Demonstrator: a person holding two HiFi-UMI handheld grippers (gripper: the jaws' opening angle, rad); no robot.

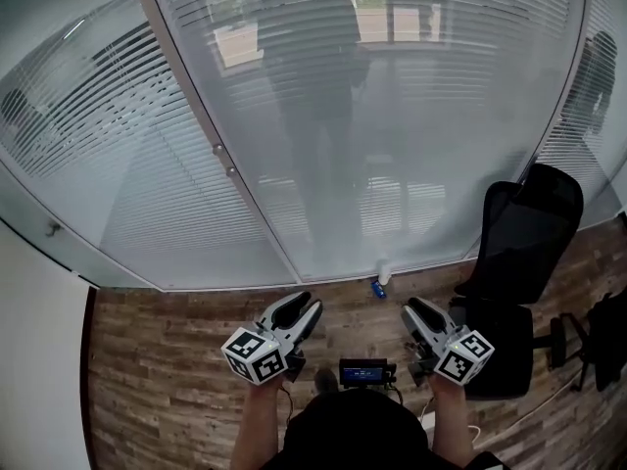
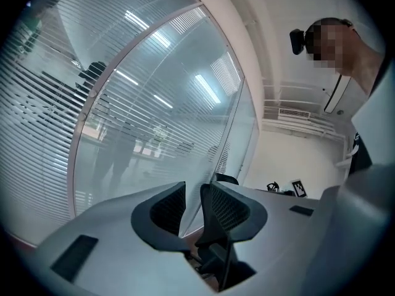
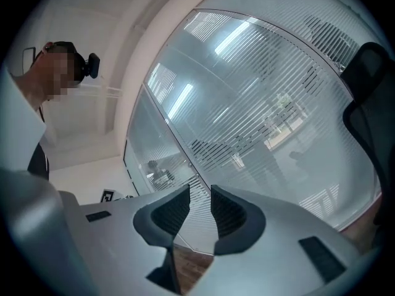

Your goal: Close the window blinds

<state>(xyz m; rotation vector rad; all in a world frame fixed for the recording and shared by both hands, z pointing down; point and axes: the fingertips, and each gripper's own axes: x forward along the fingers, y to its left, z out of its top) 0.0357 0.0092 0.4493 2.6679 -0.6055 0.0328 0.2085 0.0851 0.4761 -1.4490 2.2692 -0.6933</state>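
White slatted blinds (image 1: pixel 411 116) hang behind the glass panels of the wall in front of me; the slats on the left panel (image 1: pixel 88 145) stand partly apart. Two small knobs (image 1: pixel 217 150) sit on the frame between the panels. My left gripper (image 1: pixel 302 311) is held low near my body, well short of the glass, its jaws a little apart with nothing between them. My right gripper (image 1: pixel 419 313) hangs level with it, also open and empty. The left gripper view shows the left gripper (image 2: pixel 192 193) pointing at the glass, and so does the right gripper (image 3: pixel 199 196) in its own view.
A black office chair (image 1: pixel 519 262) stands close at my right against the glass. A small blue object (image 1: pixel 378 288) and a white one (image 1: pixel 384 270) lie on the wood floor at the foot of the glass. A dark bag (image 1: pixel 607 341) sits at the far right.
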